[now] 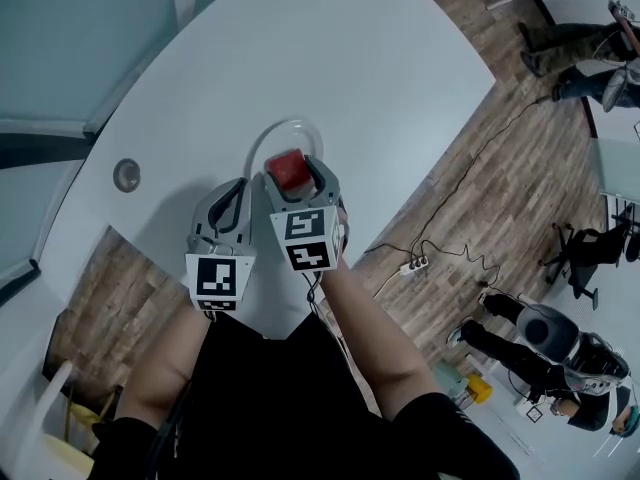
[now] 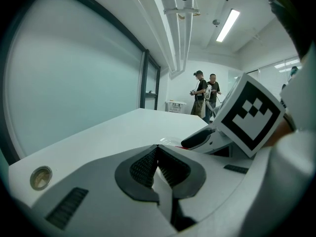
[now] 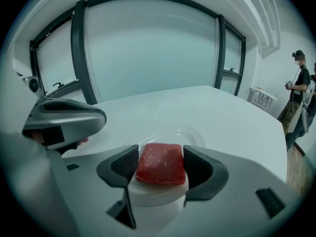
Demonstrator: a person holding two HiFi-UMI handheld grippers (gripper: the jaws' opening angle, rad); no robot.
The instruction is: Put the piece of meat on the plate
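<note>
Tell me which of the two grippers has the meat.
The right gripper: its jaws clamp the red piece of meat over the plate. The left gripper has its jaws together, empty.

One meat piece (image 3: 161,163), one plate (image 1: 284,125), two claws (image 1: 236,190) (image 1: 296,171)

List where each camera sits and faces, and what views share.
Head view: on the head, steeply down at the table; forearms, left claw, right claw show.
Left gripper view: on the left claw, along its shut jaws across the table.
Right gripper view: on the right claw, over its gripped piece of meat toward the plate.
Shared: each gripper view shows the other claw.
</note>
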